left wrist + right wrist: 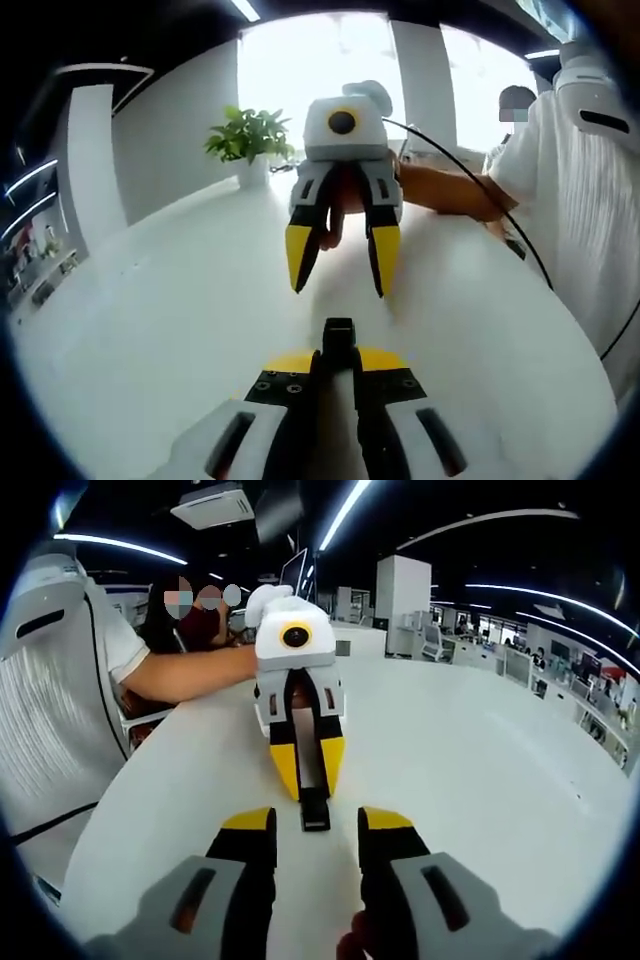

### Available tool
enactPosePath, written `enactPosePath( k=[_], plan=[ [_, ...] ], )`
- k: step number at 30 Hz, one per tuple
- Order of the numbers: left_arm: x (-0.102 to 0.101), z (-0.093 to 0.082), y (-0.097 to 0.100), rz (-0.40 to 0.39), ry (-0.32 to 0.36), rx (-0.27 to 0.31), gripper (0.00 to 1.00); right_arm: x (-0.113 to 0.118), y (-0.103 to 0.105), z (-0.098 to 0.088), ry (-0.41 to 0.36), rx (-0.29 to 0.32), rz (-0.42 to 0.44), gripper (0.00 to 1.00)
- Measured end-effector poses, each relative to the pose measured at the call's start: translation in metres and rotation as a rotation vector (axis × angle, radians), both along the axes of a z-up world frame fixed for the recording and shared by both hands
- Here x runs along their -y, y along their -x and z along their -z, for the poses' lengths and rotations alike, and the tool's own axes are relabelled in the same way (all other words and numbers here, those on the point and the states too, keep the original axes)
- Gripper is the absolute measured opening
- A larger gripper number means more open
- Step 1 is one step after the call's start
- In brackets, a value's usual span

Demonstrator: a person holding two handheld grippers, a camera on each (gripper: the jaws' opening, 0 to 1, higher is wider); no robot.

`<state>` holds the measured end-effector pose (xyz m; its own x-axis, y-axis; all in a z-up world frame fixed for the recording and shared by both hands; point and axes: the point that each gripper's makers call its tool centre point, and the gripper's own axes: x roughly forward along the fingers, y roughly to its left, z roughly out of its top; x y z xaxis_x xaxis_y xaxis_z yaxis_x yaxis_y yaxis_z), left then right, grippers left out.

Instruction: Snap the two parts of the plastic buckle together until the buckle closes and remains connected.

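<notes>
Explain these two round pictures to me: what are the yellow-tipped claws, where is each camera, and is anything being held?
There is no robot. A person holds one two-jaw gripper in each hand, and each carries a fisheye camera looking along its own jaws.

In the left gripper view, the left gripper rises from the bottom, shut on a black buckle part. Facing it is the right gripper, jaws apart and holding nothing.

The right gripper view is the reverse: the right gripper is open at the bottom, and the left gripper points toward it with the buckle part sticking out.

Both hover over a white table. A plant stands at its far edge.
</notes>
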<state>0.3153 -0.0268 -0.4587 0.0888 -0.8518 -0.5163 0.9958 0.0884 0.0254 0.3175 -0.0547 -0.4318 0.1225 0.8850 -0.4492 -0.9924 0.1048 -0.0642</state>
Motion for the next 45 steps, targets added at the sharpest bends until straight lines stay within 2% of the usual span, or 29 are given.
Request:
enactPosePath(
  k=[8,20,26,44,45],
  plan=[
    [0.002,-0.002,-0.003,0.005,-0.034,0.002,0.12,0.004,-0.004,0.001,-0.001,-0.006,0.016,0.32],
    [0.003,-0.002,-0.021,0.005,-0.081,0.022,0.12,0.011,-0.009,0.001,0.000,-0.021,0.044,0.34],
    [0.007,-0.002,-0.021,0.012,-0.089,0.030,0.12,0.014,-0.011,0.000,0.000,-0.019,0.054,0.34],
    [0.007,-0.002,-0.050,0.012,-0.111,0.050,0.12,0.022,-0.019,0.001,0.002,-0.029,0.090,0.36],
    [0.006,-0.002,-0.052,0.011,-0.115,0.067,0.12,0.022,-0.019,0.001,0.003,-0.028,0.091,0.36]
  ],
)
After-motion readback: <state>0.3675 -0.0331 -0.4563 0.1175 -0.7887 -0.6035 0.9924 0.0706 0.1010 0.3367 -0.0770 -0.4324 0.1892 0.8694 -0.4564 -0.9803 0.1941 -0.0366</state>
